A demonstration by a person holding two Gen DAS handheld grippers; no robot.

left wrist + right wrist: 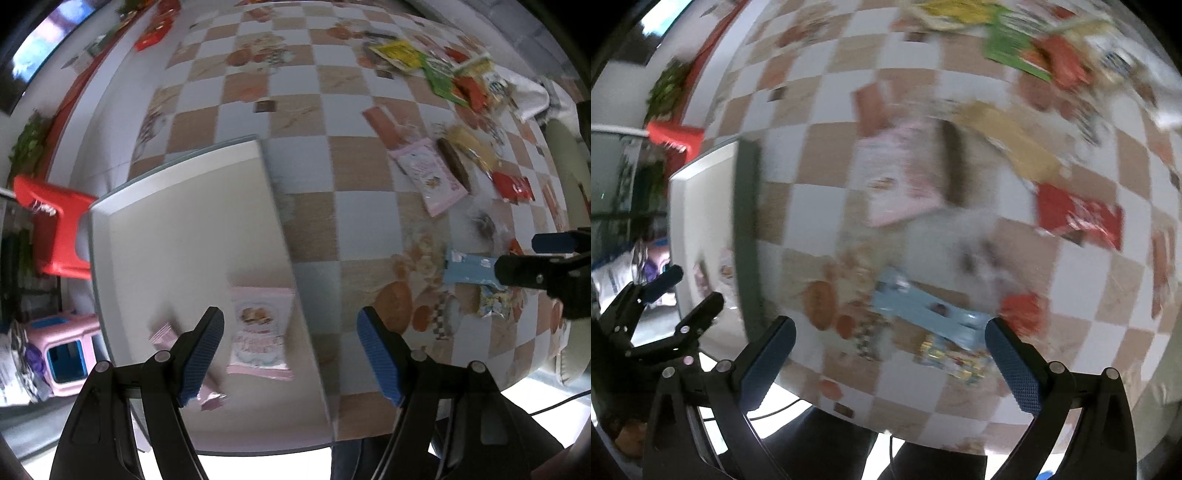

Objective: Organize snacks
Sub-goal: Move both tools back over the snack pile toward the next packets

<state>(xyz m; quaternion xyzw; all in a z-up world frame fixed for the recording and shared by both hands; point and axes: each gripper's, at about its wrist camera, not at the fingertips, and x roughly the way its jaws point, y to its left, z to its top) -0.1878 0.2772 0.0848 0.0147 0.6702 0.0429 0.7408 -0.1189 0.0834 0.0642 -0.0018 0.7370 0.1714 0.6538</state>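
Observation:
A white tray (177, 221) lies on the checked tablecloth. A pink snack packet (258, 332) and smaller pink packets (212, 398) lie in its near part. My left gripper (291, 317) hangs open above the tray's right rim, with nothing between its fingers. My right gripper (890, 328) is open over a light blue packet (934, 310) that lies flat on the cloth next to a colourful packet (956, 358). The left wrist view shows the right gripper (543, 254) at the right, above that blue packet (469, 269). The right wrist view is blurred.
Loose snacks are spread over the table: a pink packet (428, 173), a brown bar (456, 164), a red packet (513, 186), and yellow and green packets (436, 70) at the far right. A red stool (55, 229) and a pink stool (66, 350) stand beside the table's left edge.

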